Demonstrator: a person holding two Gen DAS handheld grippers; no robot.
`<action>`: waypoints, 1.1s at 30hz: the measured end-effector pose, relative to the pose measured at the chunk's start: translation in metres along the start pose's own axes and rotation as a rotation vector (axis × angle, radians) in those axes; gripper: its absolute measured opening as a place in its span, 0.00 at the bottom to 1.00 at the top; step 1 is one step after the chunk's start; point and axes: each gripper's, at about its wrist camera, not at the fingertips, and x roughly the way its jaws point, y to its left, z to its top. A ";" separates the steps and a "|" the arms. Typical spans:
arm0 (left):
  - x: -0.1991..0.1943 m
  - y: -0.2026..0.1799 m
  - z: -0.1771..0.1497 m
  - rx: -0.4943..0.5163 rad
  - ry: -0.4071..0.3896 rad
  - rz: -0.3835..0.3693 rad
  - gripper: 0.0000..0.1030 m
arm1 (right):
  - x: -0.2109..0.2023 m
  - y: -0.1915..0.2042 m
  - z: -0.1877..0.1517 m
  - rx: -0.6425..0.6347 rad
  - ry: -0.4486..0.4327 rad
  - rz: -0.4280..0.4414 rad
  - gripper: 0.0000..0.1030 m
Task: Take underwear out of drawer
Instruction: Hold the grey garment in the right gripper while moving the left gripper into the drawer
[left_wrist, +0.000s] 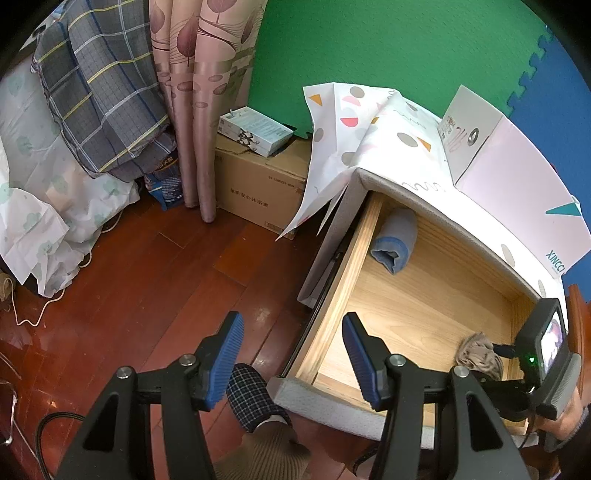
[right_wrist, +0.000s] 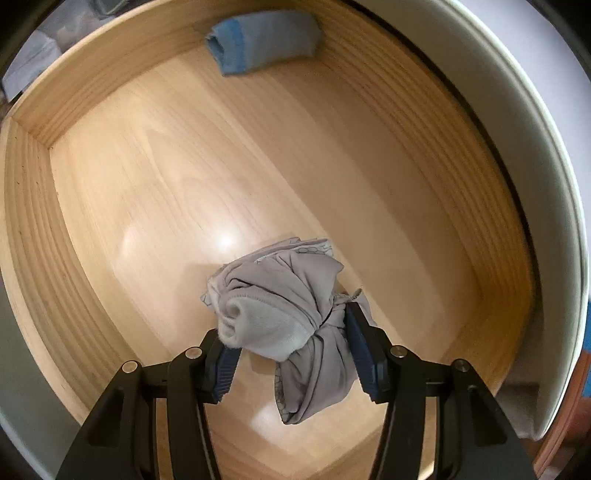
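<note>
The wooden drawer (left_wrist: 343, 266) stands pulled open. A rolled blue underwear (left_wrist: 393, 242) lies in its far left corner; it also shows in the right wrist view (right_wrist: 258, 40). My right gripper (right_wrist: 291, 343) is inside the drawer, shut on a bunched grey underwear (right_wrist: 280, 306), with one pad on each side of the bundle. In the left wrist view that grey bundle (left_wrist: 480, 350) shows at the drawer's near right, by the right gripper's body. My left gripper (left_wrist: 293, 358) is open and empty, above the drawer's front left corner and the floor.
The cabinet top holds a patterned cloth (left_wrist: 369, 122) and a white box (left_wrist: 513, 173). A cardboard box (left_wrist: 258, 188), a curtain (left_wrist: 195, 92) and bedding (left_wrist: 74, 129) stand to the left. A slippered foot (left_wrist: 255, 398) is on the red wooden floor (left_wrist: 147, 280).
</note>
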 end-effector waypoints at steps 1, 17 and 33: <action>0.000 0.000 0.000 0.000 -0.001 0.001 0.55 | 0.001 -0.004 -0.004 0.023 0.018 0.007 0.50; 0.000 -0.001 0.000 0.014 -0.008 0.015 0.55 | 0.010 -0.078 -0.030 0.377 0.197 0.088 0.49; 0.022 -0.032 -0.001 0.128 0.030 -0.039 0.55 | 0.017 -0.123 -0.061 0.639 0.283 0.114 0.49</action>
